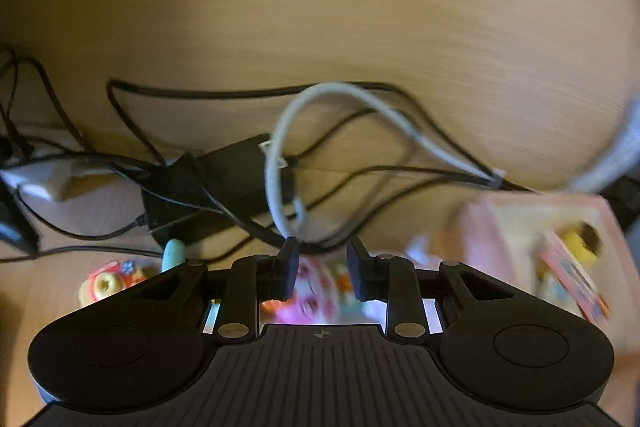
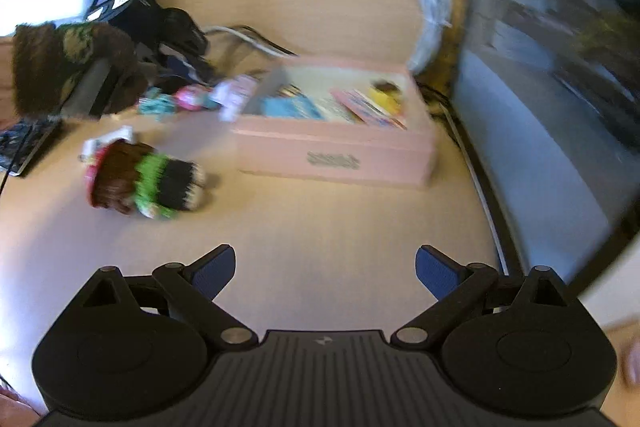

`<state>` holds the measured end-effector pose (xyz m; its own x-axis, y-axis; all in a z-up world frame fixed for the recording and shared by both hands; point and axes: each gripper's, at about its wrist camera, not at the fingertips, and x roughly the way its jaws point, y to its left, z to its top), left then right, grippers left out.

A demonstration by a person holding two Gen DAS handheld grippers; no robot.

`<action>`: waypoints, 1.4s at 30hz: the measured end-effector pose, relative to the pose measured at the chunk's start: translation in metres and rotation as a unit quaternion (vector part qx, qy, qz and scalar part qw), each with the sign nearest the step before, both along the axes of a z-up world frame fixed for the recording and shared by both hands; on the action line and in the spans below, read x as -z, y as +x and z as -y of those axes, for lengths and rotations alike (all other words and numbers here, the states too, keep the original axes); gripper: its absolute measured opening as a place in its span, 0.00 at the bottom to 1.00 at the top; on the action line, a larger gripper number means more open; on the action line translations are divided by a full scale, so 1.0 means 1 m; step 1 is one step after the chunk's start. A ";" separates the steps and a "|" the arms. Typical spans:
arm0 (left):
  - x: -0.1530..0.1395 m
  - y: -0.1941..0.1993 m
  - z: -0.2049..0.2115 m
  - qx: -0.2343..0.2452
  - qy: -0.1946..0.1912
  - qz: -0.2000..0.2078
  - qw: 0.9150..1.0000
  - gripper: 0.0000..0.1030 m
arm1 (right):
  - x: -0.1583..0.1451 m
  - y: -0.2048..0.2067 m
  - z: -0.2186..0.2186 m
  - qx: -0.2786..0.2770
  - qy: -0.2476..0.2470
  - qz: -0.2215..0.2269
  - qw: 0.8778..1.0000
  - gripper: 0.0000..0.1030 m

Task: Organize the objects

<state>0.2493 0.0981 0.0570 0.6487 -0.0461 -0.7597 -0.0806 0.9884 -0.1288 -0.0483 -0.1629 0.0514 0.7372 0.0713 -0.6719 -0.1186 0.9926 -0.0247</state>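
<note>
A pink box (image 2: pixel 336 155) stands on the wooden table and holds a yellow figure (image 2: pixel 386 99), pink cards and a blue item. It also shows in the left wrist view (image 1: pixel 516 219). My left gripper (image 1: pixel 322 261) hangs over a colourful pink-and-white packet (image 1: pixel 320 291); the jaws stand partly apart and hold nothing that I can see. The same gripper shows in the right wrist view (image 2: pixel 240 95), near the box's left end, over small toys (image 2: pixel 192 99). My right gripper (image 2: pixel 324 271) is wide open and empty, in front of the box. A brown, green and black plush toy (image 2: pixel 144 183) lies left of the box.
A tangle of black cables and a grey cord (image 1: pixel 288 147) with black adapters (image 1: pixel 216 187) lies behind the toys. A doughnut toy (image 1: pixel 106 283) and a mint piece (image 1: pixel 174 253) lie at left. A large monitor (image 2: pixel 560 87) stands at right. A furry sleeve (image 2: pixel 60 67) is at left.
</note>
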 end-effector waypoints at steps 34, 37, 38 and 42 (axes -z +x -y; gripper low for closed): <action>0.025 -0.268 0.119 0.295 0.112 -0.011 0.949 0.28 | 0.042 0.035 0.032 0.018 -0.012 -0.039 0.999 1.00; 0.029 -0.269 0.125 0.328 0.092 -0.019 0.940 0.28 | 0.046 0.034 0.039 0.025 0.007 -0.059 0.998 1.00; 0.029 -0.270 0.126 0.338 0.088 -0.022 0.937 0.28 | 0.050 0.036 0.043 0.027 0.022 -0.074 0.997 1.00; 0.029 -0.280 0.139 0.382 0.091 -0.023 0.920 0.28 | 0.051 0.032 0.044 0.031 0.030 -0.073 0.996 1.00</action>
